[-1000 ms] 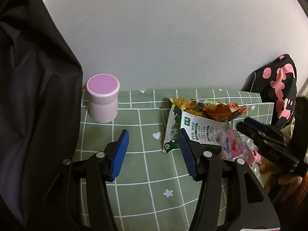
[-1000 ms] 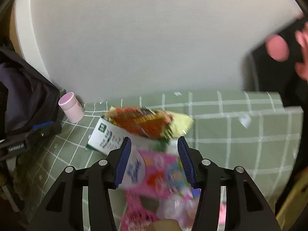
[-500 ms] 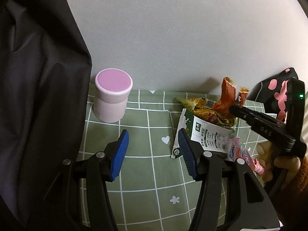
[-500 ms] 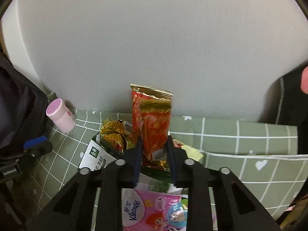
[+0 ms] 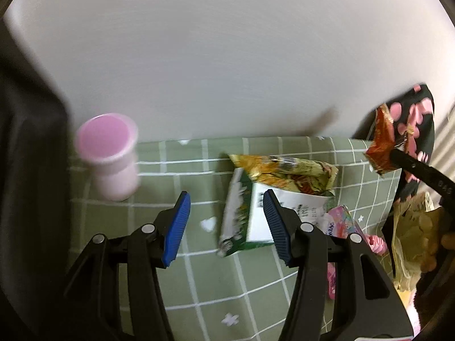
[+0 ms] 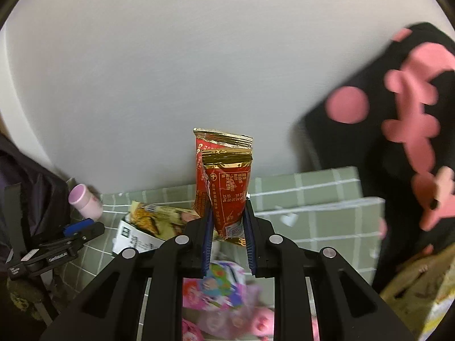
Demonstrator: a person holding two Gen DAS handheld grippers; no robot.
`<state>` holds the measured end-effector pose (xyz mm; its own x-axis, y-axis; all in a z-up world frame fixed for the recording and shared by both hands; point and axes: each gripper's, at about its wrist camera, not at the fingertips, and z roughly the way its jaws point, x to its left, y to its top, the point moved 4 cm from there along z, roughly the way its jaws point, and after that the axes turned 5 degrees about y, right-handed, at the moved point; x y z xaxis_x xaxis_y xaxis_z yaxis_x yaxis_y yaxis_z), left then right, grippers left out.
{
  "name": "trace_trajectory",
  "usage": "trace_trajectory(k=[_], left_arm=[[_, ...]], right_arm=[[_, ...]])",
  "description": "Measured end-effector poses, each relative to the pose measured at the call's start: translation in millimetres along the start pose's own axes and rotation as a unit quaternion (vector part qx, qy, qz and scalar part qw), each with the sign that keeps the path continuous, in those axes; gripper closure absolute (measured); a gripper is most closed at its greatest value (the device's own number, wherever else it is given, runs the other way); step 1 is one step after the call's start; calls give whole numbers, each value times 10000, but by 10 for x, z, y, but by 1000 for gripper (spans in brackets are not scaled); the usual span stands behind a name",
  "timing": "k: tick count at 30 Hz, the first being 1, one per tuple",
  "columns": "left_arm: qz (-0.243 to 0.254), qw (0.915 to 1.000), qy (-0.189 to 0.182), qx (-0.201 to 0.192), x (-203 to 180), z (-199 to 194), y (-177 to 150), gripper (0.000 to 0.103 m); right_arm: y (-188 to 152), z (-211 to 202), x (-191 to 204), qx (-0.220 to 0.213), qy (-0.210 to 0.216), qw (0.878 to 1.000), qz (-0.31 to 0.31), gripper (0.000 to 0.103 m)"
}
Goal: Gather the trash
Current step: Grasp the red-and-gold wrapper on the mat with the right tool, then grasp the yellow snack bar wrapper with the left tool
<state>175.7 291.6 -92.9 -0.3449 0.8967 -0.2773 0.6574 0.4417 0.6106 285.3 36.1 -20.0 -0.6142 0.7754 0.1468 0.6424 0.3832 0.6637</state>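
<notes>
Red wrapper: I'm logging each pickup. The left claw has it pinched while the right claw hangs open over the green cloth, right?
Swapped. The right claw is shut on the red wrapper, as the right wrist view shows; the left claw hangs open over the green cloth.

Right gripper [image 6: 228, 221], apart over the pink packet 1.0 s ago, is now clamped on the red wrapper [image 6: 226, 182]; wrapper is off the pile, raised further than 0.5 s ago and carried right toward the black pink-patterned bag [image 5: 412, 125]; left gripper [image 5: 224, 213] shifts slightly.
</notes>
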Motion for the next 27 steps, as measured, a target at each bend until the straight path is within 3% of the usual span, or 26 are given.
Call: trace_trajectory(k=[5,10,24,27], left_arm=[[498,9984,-159,192,-291,253,207,52],[968,9947,-163,302,-478,406,359,52],[1084,9897,-346,864,-599,402,-23,52],[1263,9887,-448,665,-643,261,-25,52]], right_arm=[[-124,-201,-295,-62,-369,9987,348,83],[-279,-309,-536,-16,-455,9956,815,83],[-554,-431,-583,-160,-395,9939,1021,83],[-590,-459,-644,-180,-348,9928,1130,83]])
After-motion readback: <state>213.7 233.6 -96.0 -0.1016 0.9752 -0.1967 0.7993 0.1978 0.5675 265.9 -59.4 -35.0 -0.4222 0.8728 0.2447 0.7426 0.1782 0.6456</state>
